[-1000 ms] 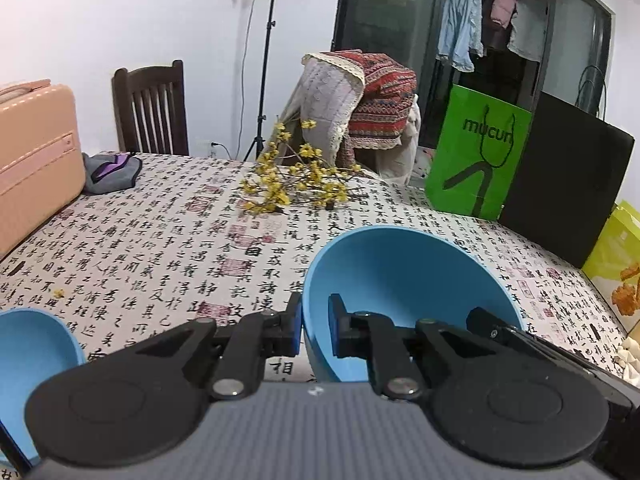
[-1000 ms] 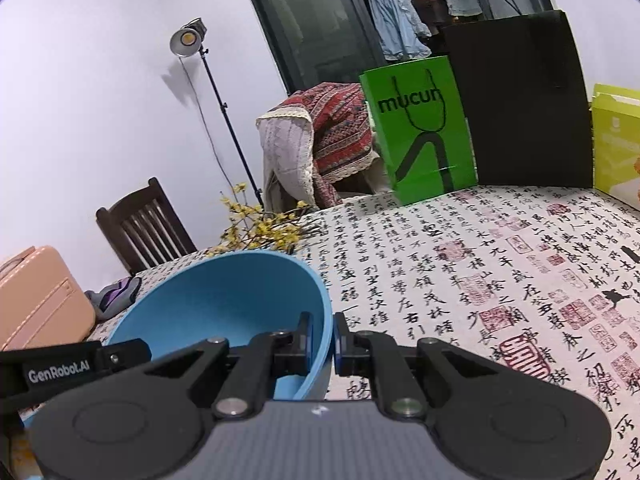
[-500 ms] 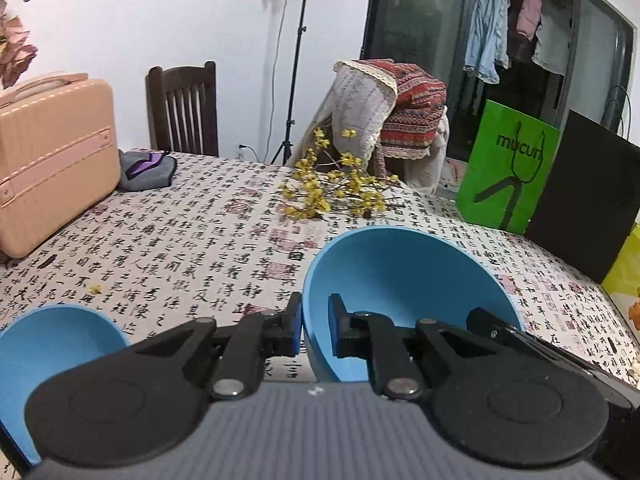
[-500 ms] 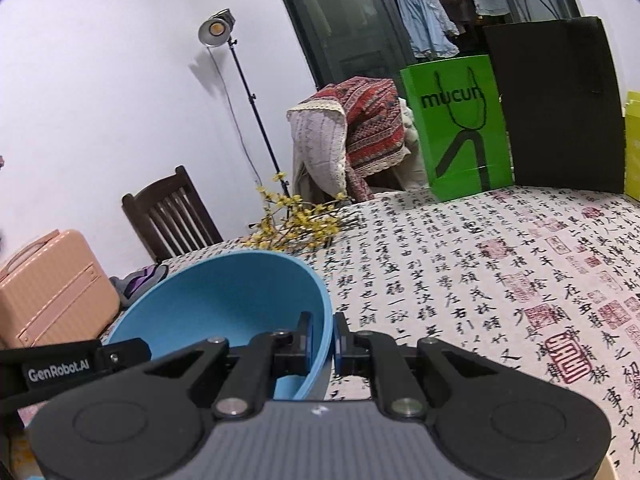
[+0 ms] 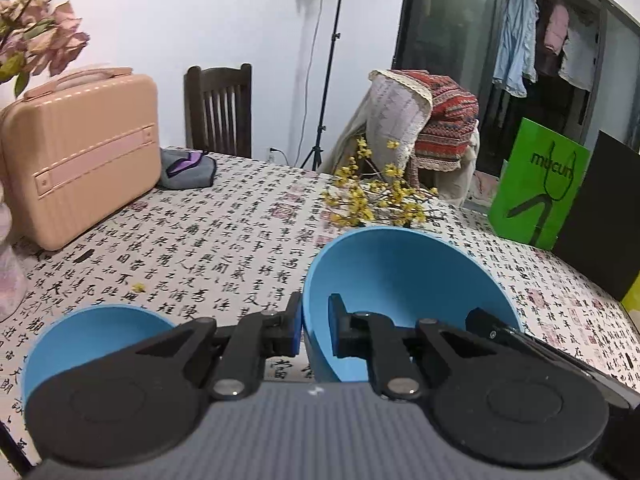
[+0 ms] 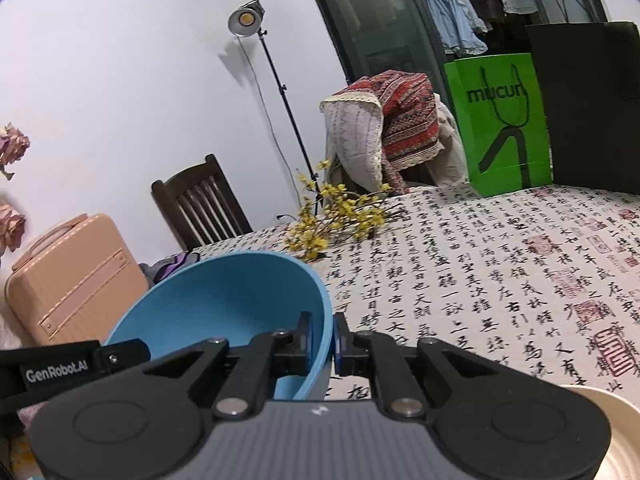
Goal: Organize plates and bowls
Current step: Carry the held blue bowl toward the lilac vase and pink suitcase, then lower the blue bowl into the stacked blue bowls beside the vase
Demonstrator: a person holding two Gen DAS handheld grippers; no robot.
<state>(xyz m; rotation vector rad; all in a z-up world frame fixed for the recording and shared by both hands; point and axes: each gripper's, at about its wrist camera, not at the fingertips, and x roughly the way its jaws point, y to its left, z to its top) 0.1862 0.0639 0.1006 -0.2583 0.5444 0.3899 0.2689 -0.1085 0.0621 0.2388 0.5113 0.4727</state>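
Since a second ago the second blue bowl (image 5: 96,336) and peach suitcase (image 5: 80,152) have slid further into view. The left hand-held gripper (image 5: 314,330) and right hand-held gripper (image 6: 332,340) each stay clamped on opposite rims of the large, smooth blue plastic bowl (image 5: 400,280), held tilted above the calligraphy-print desk (image 5: 224,240).

You see a matt, smooth blue plastic bowl (image 5: 400,272), a printed cloth table cover (image 5: 224,240), a ribbed peach hard-shell plastic case (image 5: 80,152) and a dark wooden chair (image 5: 218,108).
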